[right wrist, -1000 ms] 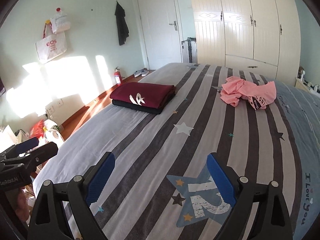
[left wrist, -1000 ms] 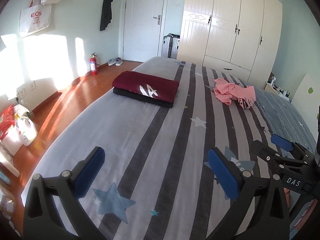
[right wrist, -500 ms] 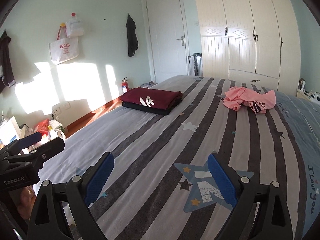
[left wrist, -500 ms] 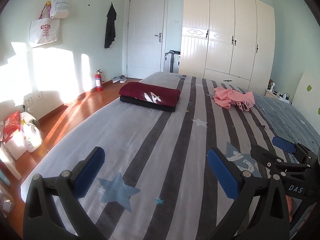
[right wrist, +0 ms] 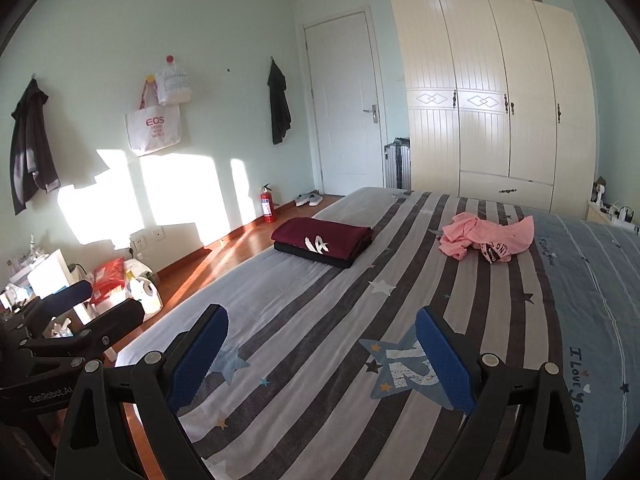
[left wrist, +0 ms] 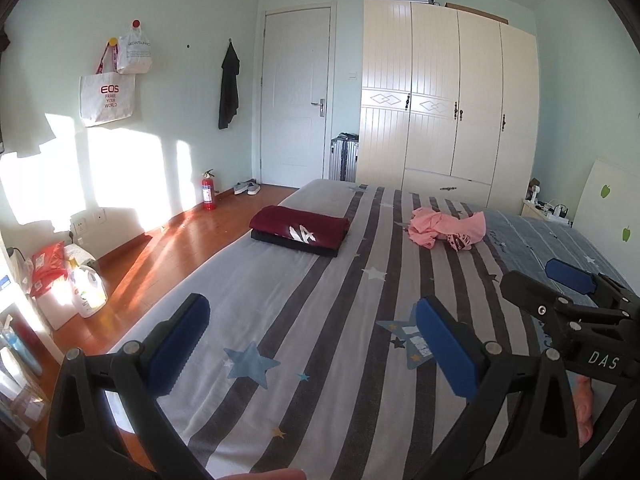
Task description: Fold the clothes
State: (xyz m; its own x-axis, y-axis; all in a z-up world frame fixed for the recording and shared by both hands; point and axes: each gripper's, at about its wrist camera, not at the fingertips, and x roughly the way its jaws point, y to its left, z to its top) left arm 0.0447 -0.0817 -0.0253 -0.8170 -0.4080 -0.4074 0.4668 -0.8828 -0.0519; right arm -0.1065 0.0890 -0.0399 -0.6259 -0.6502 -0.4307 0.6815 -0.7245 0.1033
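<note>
A crumpled pink garment (left wrist: pixel 446 229) (right wrist: pixel 488 236) lies far across the striped bed (left wrist: pixel 320 312) (right wrist: pixel 320 320), toward the wardrobe. A folded maroon shirt (left wrist: pixel 300 232) (right wrist: pixel 322 237) rests on a folded black one at the bed's far left side. My left gripper (left wrist: pixel 312 338) hovers open over the near end of the bed, holding nothing. My right gripper (right wrist: pixel 322 354) is open too, empty, beside it on the right. Each gripper shows at the edge of the other's view: the right gripper (left wrist: pixel 568 288) and the left gripper (right wrist: pixel 80 308).
A cream wardrobe (left wrist: pixel 444 100) and white door (left wrist: pixel 296 96) stand behind the bed. Wooden floor (left wrist: pixel 160 248) runs along the left, with a fire extinguisher (left wrist: pixel 207 191), detergent bottles (left wrist: pixel 86 284) and bags. A nightstand (left wrist: pixel 544 210) stands at the far right.
Both grippers have tilted upward and pulled back a little, so more wall and wardrobe show. Both stayed open. The clothes have not moved.
</note>
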